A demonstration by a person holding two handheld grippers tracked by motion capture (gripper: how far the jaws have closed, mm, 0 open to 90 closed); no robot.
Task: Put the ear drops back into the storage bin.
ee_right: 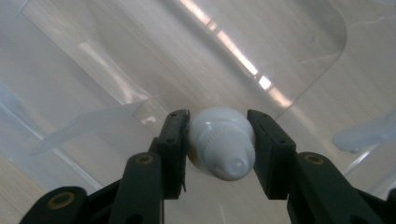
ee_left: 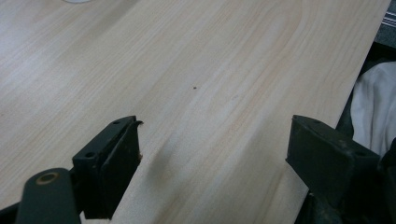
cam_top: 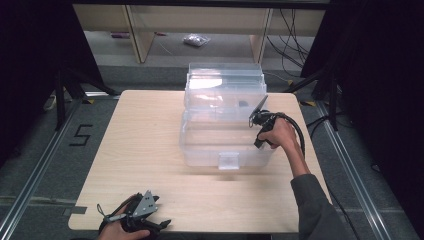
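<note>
Right tongs are clamped on a small white plastic bottle with a ribbed cap, hanging inside the clear plastic storage bin on the tabletop. It looks light, rigid and slick; gripping across the cap suits it. Left tongs rest apart, empty.

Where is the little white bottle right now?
The white bottle is clamped in the right gripper, held over the clear plastic box; in the high view that gripper is at the box's right side.
</note>
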